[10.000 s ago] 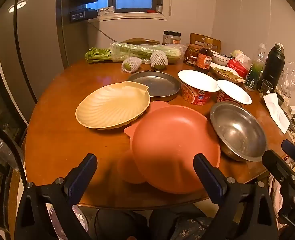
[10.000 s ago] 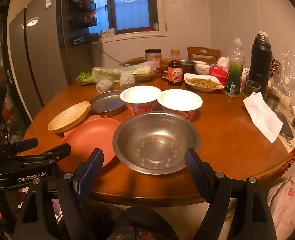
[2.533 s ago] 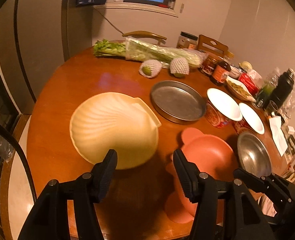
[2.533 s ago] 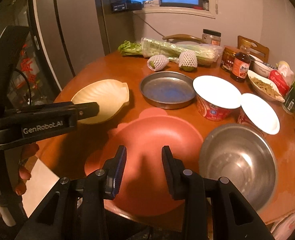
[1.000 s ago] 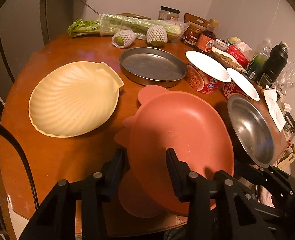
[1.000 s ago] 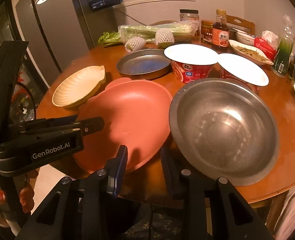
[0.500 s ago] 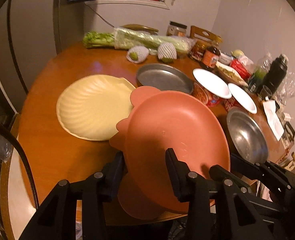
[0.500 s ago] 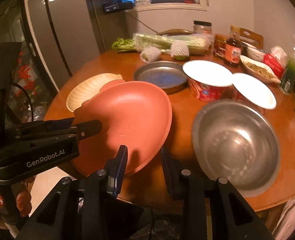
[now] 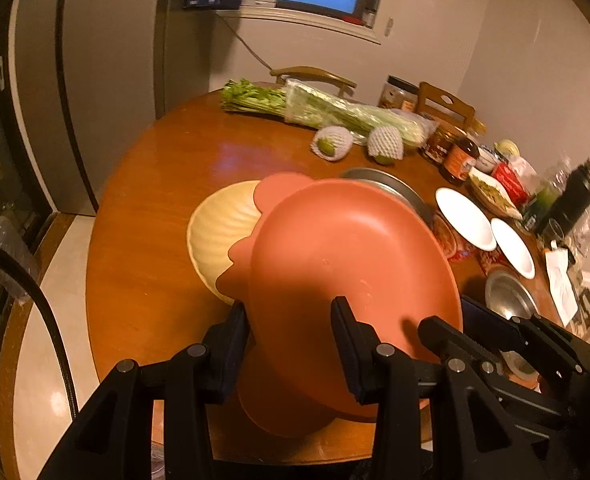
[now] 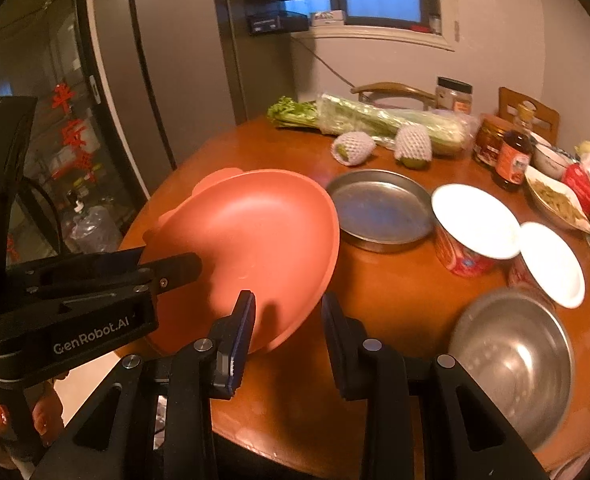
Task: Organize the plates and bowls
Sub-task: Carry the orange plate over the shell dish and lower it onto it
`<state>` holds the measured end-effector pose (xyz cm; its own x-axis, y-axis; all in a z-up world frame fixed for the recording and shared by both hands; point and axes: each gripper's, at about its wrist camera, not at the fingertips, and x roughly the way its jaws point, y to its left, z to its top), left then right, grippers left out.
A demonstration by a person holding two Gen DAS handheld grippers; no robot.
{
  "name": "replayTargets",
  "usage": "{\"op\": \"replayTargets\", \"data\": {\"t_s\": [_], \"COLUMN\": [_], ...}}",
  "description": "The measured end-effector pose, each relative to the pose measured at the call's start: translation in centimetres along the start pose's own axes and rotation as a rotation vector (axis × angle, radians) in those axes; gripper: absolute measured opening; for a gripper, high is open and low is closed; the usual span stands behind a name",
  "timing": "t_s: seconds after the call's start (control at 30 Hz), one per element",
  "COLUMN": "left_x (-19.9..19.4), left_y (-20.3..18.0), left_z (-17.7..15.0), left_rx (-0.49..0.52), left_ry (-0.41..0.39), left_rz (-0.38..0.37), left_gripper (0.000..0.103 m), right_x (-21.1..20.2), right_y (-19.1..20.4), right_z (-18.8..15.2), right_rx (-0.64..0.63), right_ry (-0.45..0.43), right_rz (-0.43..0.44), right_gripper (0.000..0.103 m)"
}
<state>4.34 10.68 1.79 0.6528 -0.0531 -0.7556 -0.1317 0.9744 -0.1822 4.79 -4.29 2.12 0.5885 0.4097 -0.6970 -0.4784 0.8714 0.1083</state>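
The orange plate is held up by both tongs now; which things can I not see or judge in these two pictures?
- Cream shell plate: left wrist view, mostly covered by the orange plate; right wrist view hides it completely.
- Metal pan: left wrist view, only the far rim shows.
- Right tongs: whether they truly pinch the plate's rim cannot be told.
- Steel bowl: right wrist view, near edge covered by the tongs' body.

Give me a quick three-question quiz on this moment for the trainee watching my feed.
1. True or false: the orange plate is held level.
2. In the left wrist view it partly hides: A) cream shell plate, B) celery, C) black flask?
3. Fill in: ___ grippers have their jaws on the orange plate.
Key: 1 false, it is raised and tilted. 2 A. 3 two, the left gripper and the right gripper.
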Motion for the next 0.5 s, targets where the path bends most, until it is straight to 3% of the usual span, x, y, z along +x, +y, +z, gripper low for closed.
{"op": "replayTargets", "data": {"t_s": [0.5], "left_x": [1.7], "left_y": [2.6], "left_z": [2.5], "left_rx": [-0.064], "left_ry": [-0.012], "left_rz": [0.061], "left_gripper": [0.042], "right_x": [3.8], "right_y": [1.1], "right_z": [4.3], "right_rx": [-0.062], "right_ry": [0.000], "right_rz": [0.045], "right_gripper": [0.035]}}
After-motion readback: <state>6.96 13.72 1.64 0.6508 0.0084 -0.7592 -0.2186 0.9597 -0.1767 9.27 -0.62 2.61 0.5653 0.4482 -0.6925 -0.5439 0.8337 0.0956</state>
